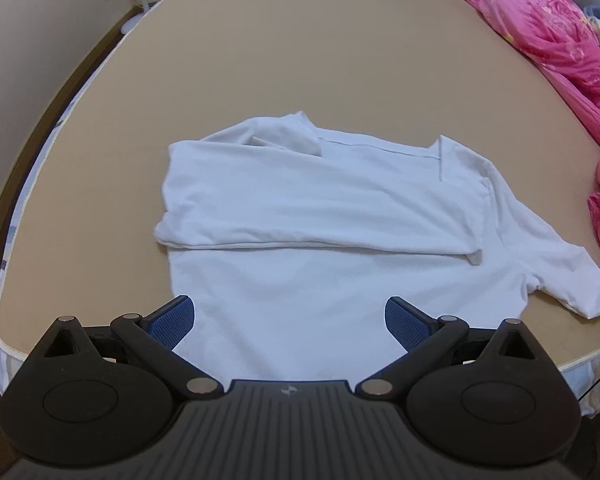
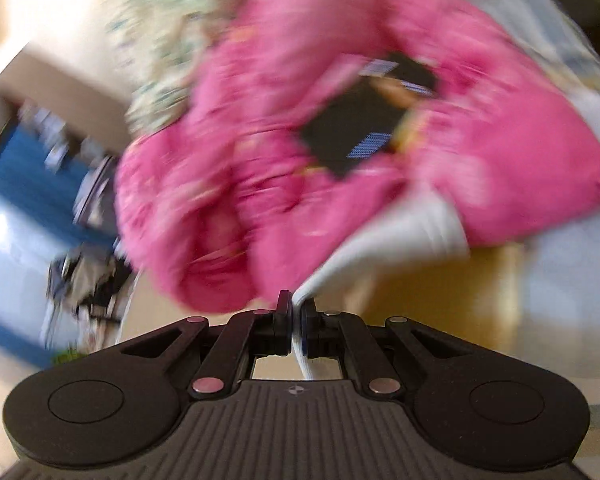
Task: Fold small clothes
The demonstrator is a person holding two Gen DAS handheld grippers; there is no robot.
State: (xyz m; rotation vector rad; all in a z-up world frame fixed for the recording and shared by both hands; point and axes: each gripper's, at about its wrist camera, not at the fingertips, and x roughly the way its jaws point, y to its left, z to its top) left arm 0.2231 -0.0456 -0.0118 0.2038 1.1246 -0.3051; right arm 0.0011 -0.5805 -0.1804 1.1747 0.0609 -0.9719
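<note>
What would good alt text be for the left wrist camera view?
A white long-sleeved shirt lies partly folded on a tan bed surface, one sleeve laid across its body and the other stretched out to the right. The left gripper hovers over the near hem, fingers wide apart. Pink bedding is bunched at the right.

The shirt (image 1: 320, 216) under my left gripper (image 1: 290, 320) is plain white, lying on a tan bed surface (image 1: 300, 48). My gripper's pads (image 1: 172, 322) are blue with a fine mesh texture, its arms black. The quilt (image 1: 556, 36) at the side is bright pink with a flowery print. My right gripper (image 2: 296, 312) pinches white cloth (image 2: 400, 236).
</note>
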